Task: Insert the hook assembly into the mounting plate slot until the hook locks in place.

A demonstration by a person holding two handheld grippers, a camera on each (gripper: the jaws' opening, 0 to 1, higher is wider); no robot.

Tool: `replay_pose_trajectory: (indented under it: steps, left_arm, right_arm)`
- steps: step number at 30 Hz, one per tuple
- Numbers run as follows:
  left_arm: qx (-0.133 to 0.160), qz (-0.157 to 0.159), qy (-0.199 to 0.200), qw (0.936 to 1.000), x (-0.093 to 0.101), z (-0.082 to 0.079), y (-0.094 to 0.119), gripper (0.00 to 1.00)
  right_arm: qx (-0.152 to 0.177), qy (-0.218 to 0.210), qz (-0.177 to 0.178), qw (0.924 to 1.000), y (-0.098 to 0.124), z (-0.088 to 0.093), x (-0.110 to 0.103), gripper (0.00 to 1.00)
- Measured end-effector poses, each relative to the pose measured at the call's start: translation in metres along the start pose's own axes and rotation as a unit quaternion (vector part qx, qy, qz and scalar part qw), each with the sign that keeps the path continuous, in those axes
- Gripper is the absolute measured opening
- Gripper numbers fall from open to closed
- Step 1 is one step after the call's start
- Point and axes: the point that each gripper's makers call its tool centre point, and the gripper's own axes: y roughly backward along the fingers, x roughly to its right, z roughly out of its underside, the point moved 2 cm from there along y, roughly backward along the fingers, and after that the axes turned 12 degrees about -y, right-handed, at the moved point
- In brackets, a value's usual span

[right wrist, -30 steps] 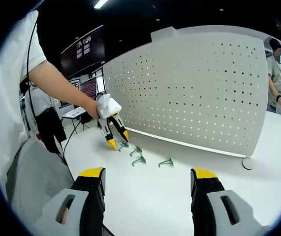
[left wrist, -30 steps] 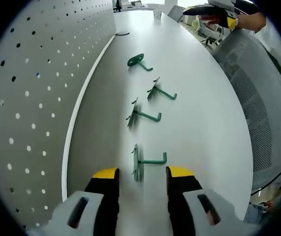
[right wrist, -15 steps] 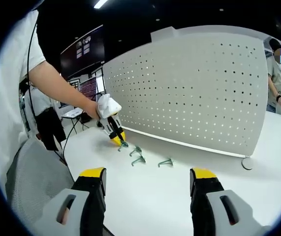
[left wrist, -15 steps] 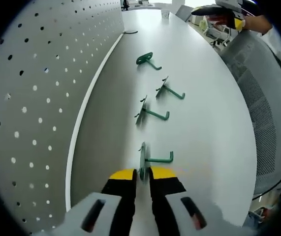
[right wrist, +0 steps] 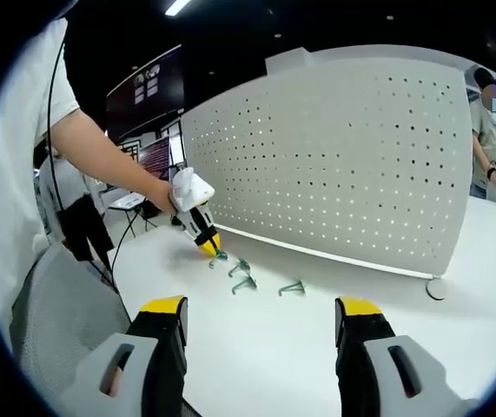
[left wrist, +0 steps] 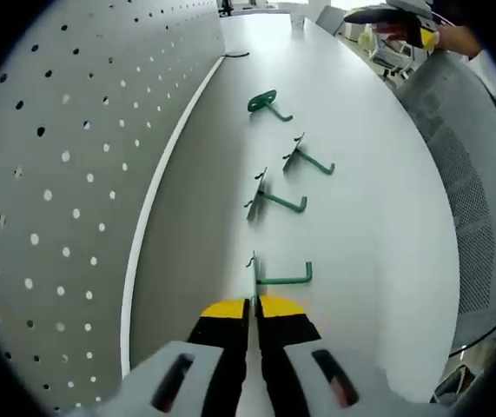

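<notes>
Left gripper (left wrist: 254, 306): yellow-tipped jaws pressed nearly together on the flat plate of the nearest green hook (left wrist: 281, 278), low over the white worktop (left wrist: 378, 217); in the right gripper view it (right wrist: 206, 246) sits at the end of the hook row, held by a person's hand (right wrist: 162, 198).

Nearest green hook: its arm runs sideways from the jaws, tip bent up.

Three further green hooks, lying loose in a line along the worktop: second hook (left wrist: 274, 200), third hook (left wrist: 310, 160), farthest hook (left wrist: 267, 103). None touch.

Pegboard panel (left wrist: 65, 174): white, perforated, upright along the worktop edge beside the hooks; also seen at (right wrist: 343, 165).

Right gripper (right wrist: 261, 326): jaws wide apart, holding nothing, raised well away from the hooks.

Grey mesh chair back (right wrist: 56, 321): near that gripper.
</notes>
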Motion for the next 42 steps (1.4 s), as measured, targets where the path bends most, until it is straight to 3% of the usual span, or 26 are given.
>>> replay_pose_trajectory:
  steps: [22,26,31,32,42]
  left_arm:
    - [0.009,-0.007,0.004,0.9999,0.001,0.0,0.001,0.02]
    - [0.062,-0.03,0.013,0.9975,-0.002,-0.012,0.008,0.02]
    - [0.085,-0.055,0.02,0.9947,-0.01,-0.016,0.019,0.02]
    - [0.091,-0.056,0.036,0.9936,-0.011,-0.017,0.021,0.02]
    - [0.121,-0.073,0.04,0.9892,-0.013,-0.024,0.034,0.02]
  right_arm:
    - [0.004,0.002,0.002,1.0,0.001,-0.002,0.001,0.66]
    - [0.006,0.001,0.004,1.0,0.001,-0.003,0.002,0.66]
    - [0.008,0.003,0.003,1.0,0.001,-0.004,0.001,0.66]
    - [0.007,0.003,0.003,1.0,0.001,-0.004,0.001,0.66]
    - [0.011,0.008,0.003,0.9999,0.001,-0.007,0.0,0.66]
